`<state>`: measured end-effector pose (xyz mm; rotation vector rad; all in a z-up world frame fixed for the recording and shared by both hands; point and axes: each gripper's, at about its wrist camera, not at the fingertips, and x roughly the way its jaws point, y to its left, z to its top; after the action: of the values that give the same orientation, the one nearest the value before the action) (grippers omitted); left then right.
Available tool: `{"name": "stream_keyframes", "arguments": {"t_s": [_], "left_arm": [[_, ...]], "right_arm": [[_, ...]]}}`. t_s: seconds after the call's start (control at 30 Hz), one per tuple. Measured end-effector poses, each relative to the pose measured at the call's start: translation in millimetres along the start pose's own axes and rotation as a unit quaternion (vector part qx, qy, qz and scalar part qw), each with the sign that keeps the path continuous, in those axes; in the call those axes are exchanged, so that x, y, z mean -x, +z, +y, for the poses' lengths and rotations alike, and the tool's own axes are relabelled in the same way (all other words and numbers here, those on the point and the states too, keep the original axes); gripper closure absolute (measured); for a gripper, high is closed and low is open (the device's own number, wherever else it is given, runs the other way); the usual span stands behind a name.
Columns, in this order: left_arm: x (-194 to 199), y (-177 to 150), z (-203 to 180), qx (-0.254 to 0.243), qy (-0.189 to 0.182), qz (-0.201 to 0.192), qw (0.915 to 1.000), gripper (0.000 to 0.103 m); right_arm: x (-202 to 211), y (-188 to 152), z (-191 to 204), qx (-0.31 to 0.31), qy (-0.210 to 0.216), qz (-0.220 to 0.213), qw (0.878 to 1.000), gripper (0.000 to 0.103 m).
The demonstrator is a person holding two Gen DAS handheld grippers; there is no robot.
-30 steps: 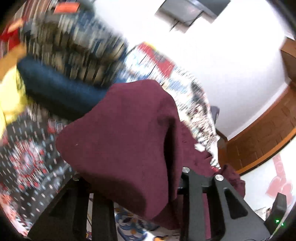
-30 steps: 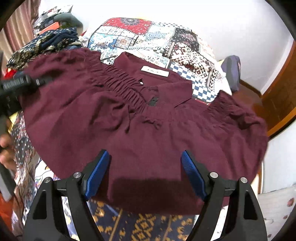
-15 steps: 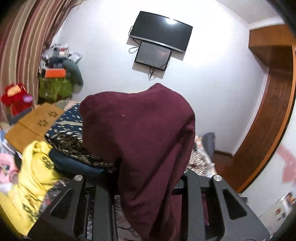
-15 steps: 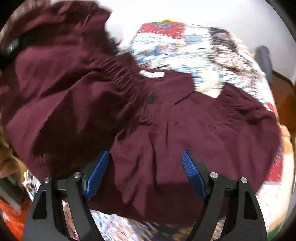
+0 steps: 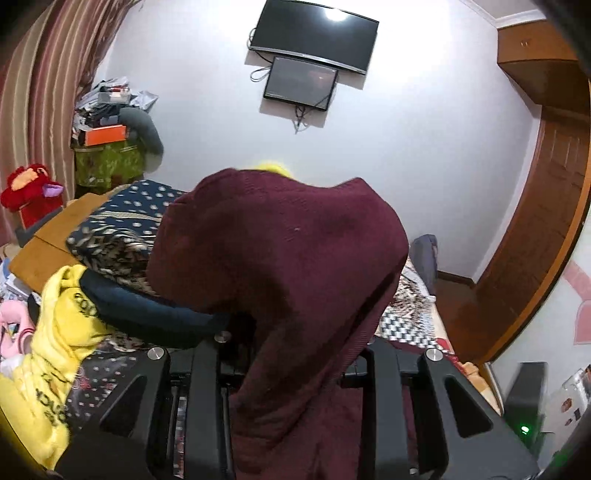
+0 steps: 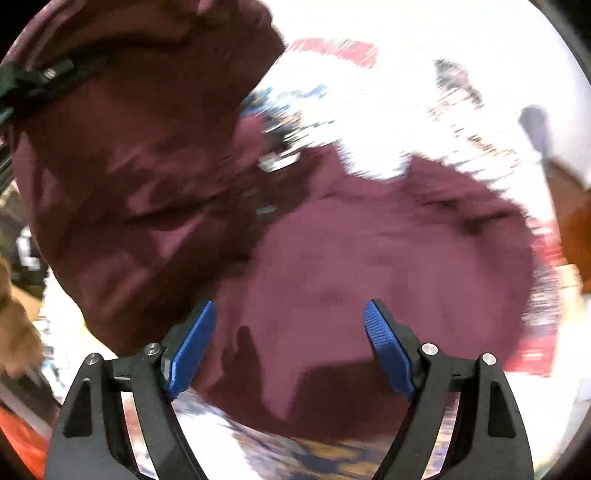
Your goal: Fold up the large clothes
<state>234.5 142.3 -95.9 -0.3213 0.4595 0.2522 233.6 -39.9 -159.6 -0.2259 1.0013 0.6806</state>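
A large maroon garment (image 5: 280, 251) hangs in a hump over my left gripper (image 5: 291, 354), which is shut on a fold of it. The cloth hides the fingertips. In the right wrist view, which is blurred, the rest of the maroon garment (image 6: 388, 266) lies spread on the patterned bedspread (image 6: 369, 110). Its left side (image 6: 129, 147) is lifted high, and the black frame of the left tool shows at the top left. My right gripper (image 6: 290, 325) hovers open over the garment's near hem, blue pads (image 6: 192, 343) wide apart with nothing between them.
A yellow garment (image 5: 55, 350) and a pile of navy patterned cloth (image 5: 122, 229) lie on the bed to the left. A wall with two screens (image 5: 314, 33) stands behind and a wooden door (image 5: 535, 240) at the right. A hand (image 6: 14, 332) shows at the left edge.
My left gripper has risen with the garment's side, and its view has swung from the bed up to the wall. The lifted flap now fills the right view's left half; the right gripper stays open.
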Motion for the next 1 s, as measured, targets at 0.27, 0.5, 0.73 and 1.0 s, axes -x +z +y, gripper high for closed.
{"name": "stream_keyframes", "arguments": {"t_s": [0.27,0.5,0.73,1.0], "left_arm": [[-40.1,-22.0,-99.9,-0.056,-0.096,0.092,0.9895,0.074],[-71.7,-110.5,-161.0,-0.227,-0.100,0.209,0.9457,0.066],[-51.5,-123.6,-164.0,-0.266,-0.109,0.233,0.9292,0.053],[3.1,-106.2,-171.4,-0.264,-0.181,0.226,0.9202,0.037]], "right_arm": [[-19.7,-58.1,-77.0,-0.066,-0.071,0.052,0.994,0.023],[-0.5,-89.4,-109.9,-0.131,-0.047,0.033,0.990,0.023],[26.5,-105.9,-132.2,-0.147,-0.088,0.028,0.985,0.023],[67.7,-107.3,-141.6,-0.169,-0.108,-0.010,0.980,0.023]]}}
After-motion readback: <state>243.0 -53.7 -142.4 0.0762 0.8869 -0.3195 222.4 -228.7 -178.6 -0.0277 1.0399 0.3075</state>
